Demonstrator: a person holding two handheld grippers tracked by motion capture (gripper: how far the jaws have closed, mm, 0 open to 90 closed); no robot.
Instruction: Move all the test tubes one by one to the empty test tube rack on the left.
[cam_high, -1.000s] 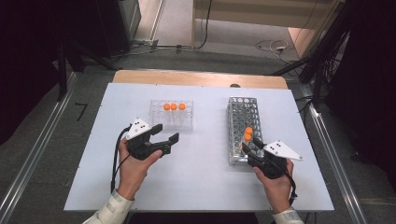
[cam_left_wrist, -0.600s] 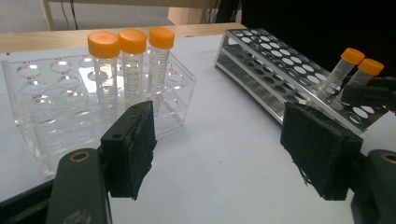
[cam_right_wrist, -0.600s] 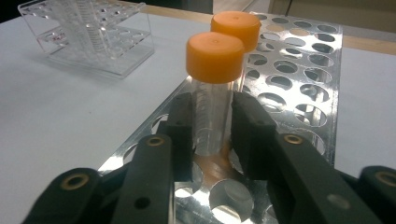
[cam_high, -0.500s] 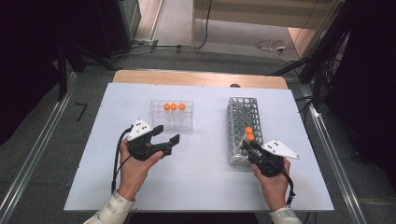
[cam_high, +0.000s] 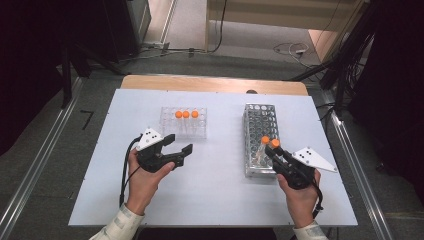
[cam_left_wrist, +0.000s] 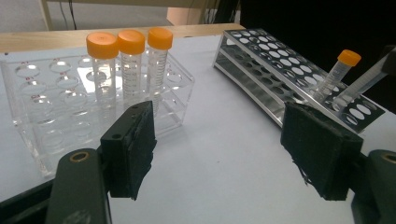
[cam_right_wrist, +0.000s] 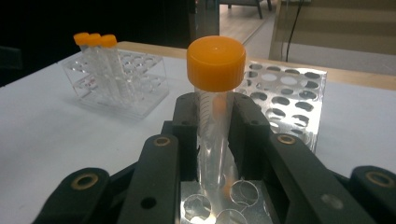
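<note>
A clear tube with an orange cap (cam_right_wrist: 216, 63) is clamped between the jaws of my right gripper (cam_right_wrist: 214, 107). It leans, and its lower end sits in a hole of the metal rack (cam_right_wrist: 285, 93). In the high view, my right gripper (cam_high: 276, 150) is at the near end of the metal rack (cam_high: 260, 120), with the held tube's cap (cam_high: 275, 143) at its tip. A second capped tube (cam_high: 265, 140) leans beside it. My left gripper (cam_high: 178, 145) hovers open near the clear rack (cam_high: 184, 129), and nothing is between its pads (cam_left_wrist: 133, 149).
The clear rack (cam_left_wrist: 46, 93) holds three orange-capped tubes (cam_left_wrist: 130, 42) in its back row. Most holes of the metal rack (cam_left_wrist: 261, 51) are vacant. The white table (cam_high: 215, 175) has bare room between the two racks and in front of them.
My right gripper has shut on the nearer tube in the metal rack and risen slightly with it. My left gripper has stayed where it was, open.
</note>
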